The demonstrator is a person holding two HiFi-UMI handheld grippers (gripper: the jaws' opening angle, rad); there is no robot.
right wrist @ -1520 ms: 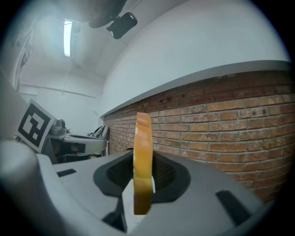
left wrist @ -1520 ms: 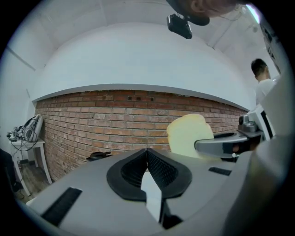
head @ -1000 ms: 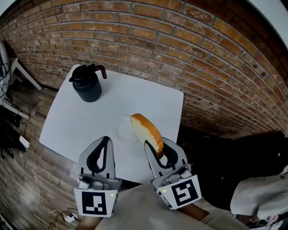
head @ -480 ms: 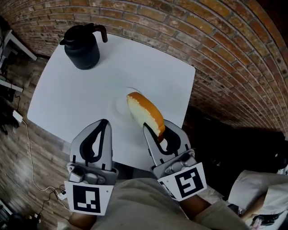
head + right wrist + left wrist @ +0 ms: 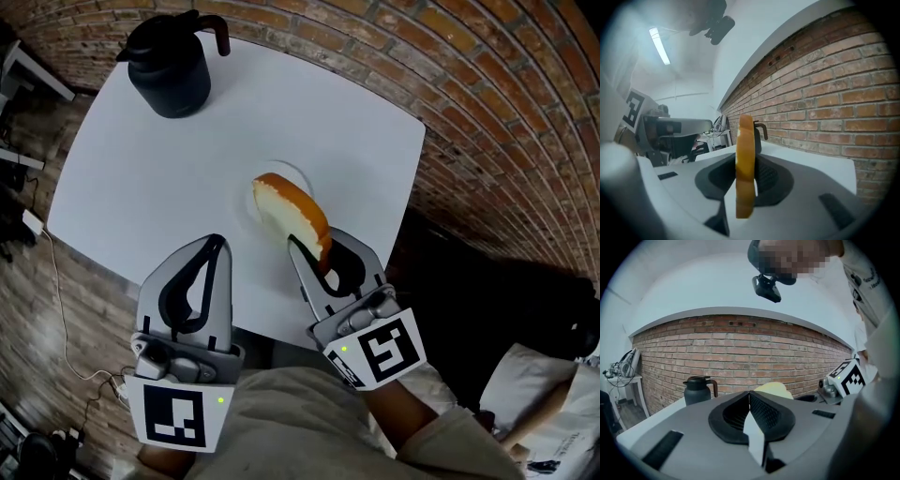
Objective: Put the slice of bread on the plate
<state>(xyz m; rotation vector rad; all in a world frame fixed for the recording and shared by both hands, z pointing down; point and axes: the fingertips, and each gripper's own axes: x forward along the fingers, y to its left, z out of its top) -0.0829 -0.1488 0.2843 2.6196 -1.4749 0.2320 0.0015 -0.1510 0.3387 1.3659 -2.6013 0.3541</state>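
My right gripper [image 5: 314, 247] is shut on a slice of bread [image 5: 289, 208] with a golden crust, held on edge above the white table [image 5: 141, 178]. In the right gripper view the slice [image 5: 745, 164] stands upright between the pads. Its far end hangs over a small white plate [image 5: 296, 174], which it partly hides. My left gripper [image 5: 216, 244] hovers to the left of the bread, shut and empty, with its tips meeting [image 5: 749, 394]. From the left gripper view, the bread [image 5: 772, 389] shows just beyond those tips.
A black jug [image 5: 171, 66] with a handle stands at the table's far left corner. A brick wall [image 5: 487, 103] runs along the far and right sides. Wooden floor with a cable [image 5: 56, 281] lies to the left.
Both grippers have come down closer to the table. The bread has moved with the right gripper and now hangs over the plate.
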